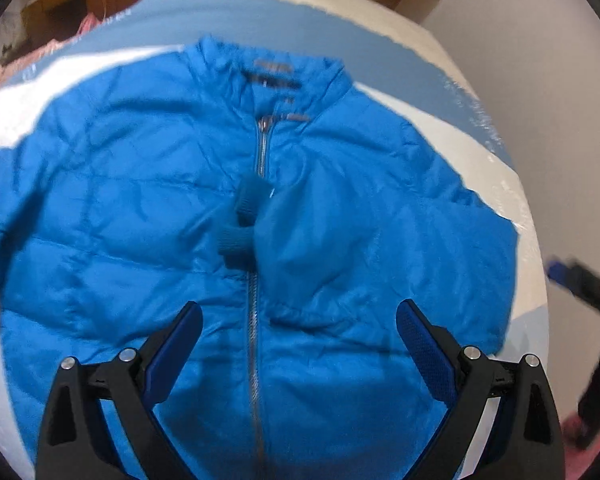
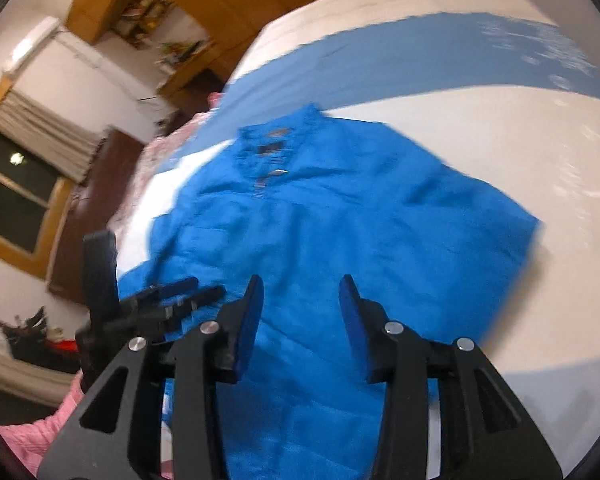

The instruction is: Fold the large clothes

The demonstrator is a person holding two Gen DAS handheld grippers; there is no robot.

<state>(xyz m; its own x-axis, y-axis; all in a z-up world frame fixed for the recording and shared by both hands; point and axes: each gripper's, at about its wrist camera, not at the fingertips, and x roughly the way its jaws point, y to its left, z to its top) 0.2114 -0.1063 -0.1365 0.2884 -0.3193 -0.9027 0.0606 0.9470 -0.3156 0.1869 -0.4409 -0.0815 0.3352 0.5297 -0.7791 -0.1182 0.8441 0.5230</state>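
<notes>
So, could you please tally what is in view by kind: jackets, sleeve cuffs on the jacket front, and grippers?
Blue jacket: 1
Knit cuffs: 2
Grippers, left gripper and right gripper, both open above the jacket: 2
Total: 5

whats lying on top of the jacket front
Both sleeves are folded in across the jacket, their knit cuffs meeting over the zipper near mid-chest. The stretch of zipper beneath the cuffs is covered. Both tongs hover open, holding nothing.
</notes>
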